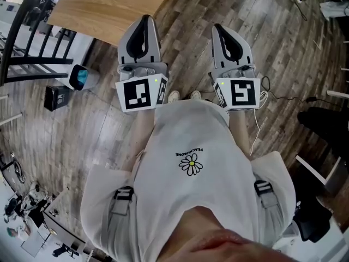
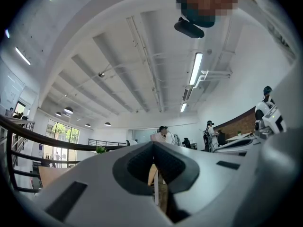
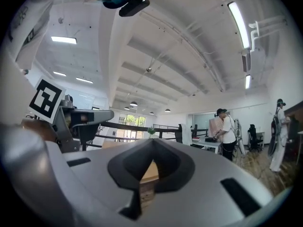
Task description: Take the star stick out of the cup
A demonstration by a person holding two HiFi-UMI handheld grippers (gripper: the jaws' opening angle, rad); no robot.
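Jaws of both the left gripper (image 1: 144, 21) and the right gripper (image 1: 219, 30) are together and empty, over the wood floor (image 1: 283, 53) near the counter (image 1: 103, 4). Star stick and cup are out of view.

Star stick, cup: neither can be seen from any view, so colour, pose and resting place cannot be told. Left tongs (image 1: 144, 19) and right tongs (image 1: 219, 30): white shells with black pads, held side by side in front of the person's chest, over the plank floor (image 1: 256, 21), tips toward the corner of the light wooden table (image 1: 109, 4). Each pair has its jaws pressed together at the tip with nothing caught between them.
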